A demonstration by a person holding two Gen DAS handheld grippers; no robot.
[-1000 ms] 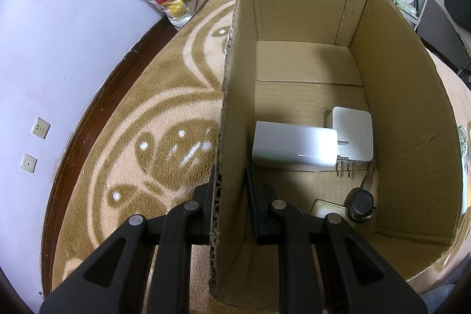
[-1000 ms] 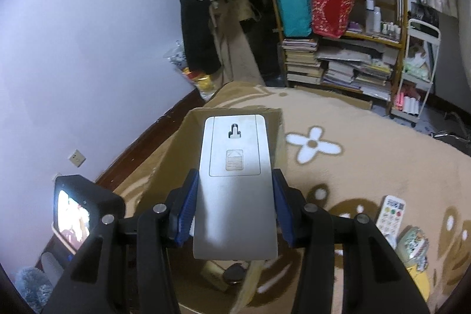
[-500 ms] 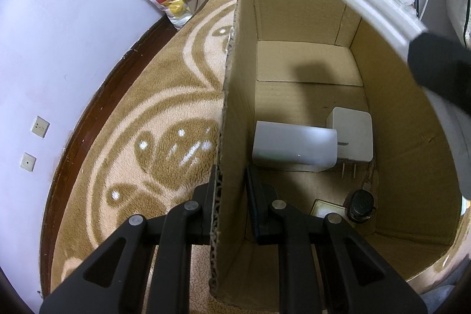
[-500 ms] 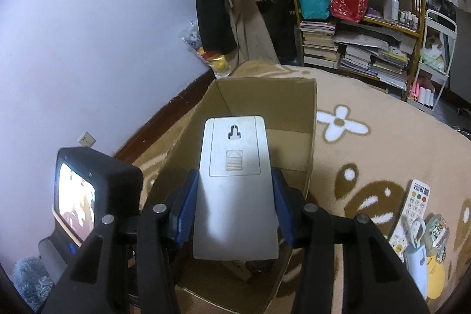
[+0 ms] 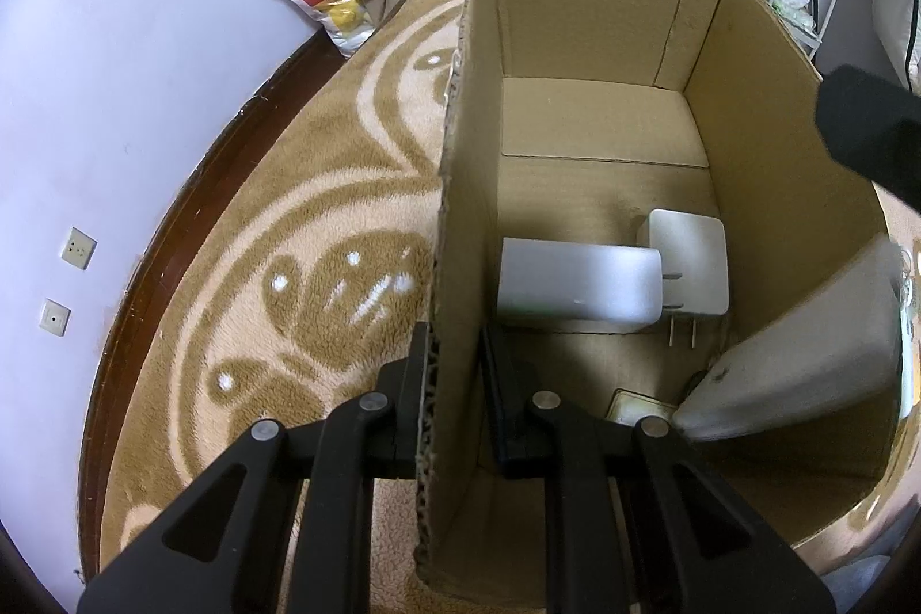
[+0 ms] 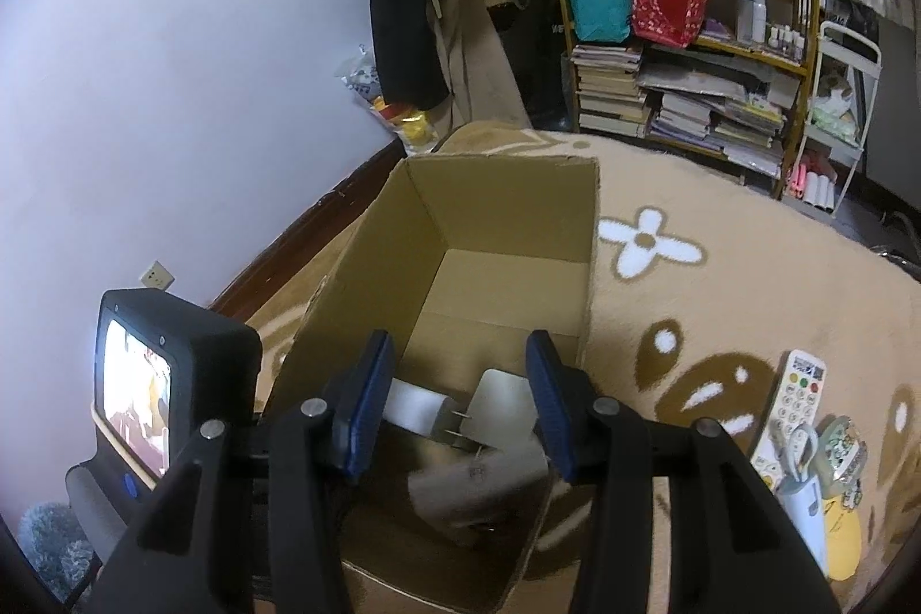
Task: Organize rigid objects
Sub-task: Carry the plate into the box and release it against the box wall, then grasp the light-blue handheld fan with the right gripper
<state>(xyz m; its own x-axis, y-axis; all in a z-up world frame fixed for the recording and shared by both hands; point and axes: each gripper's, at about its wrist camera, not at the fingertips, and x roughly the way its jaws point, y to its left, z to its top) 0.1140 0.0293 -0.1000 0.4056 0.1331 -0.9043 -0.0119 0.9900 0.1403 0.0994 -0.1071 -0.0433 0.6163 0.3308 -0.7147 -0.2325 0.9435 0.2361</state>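
Observation:
My left gripper [image 5: 455, 355] is shut on the left wall of the open cardboard box [image 5: 455, 211], one finger outside and one inside. On the box floor lie a white block [image 5: 575, 286] and a white plug charger [image 5: 691, 263]. A flat grey device [image 5: 806, 361] leans against the right wall, low in the box. My right gripper [image 6: 460, 384] hovers open over the near end of the box [image 6: 501, 205], with nothing between its blue pads. The grey device [image 6: 478, 493] shows blurred below them.
The box stands on a tan patterned carpet [image 5: 322, 234] by a white wall. A small tin [image 5: 639, 407] lies on the box floor. A white remote [image 6: 794, 395] and small trinkets [image 6: 834, 453] lie on the carpet to the right. Bookshelves [image 6: 691, 96] and hanging clothes stand behind.
The flat grey device has left my right gripper's jaws and now lies inside the box. The right gripper came in over the box. My left gripper kept its grip on the wall.

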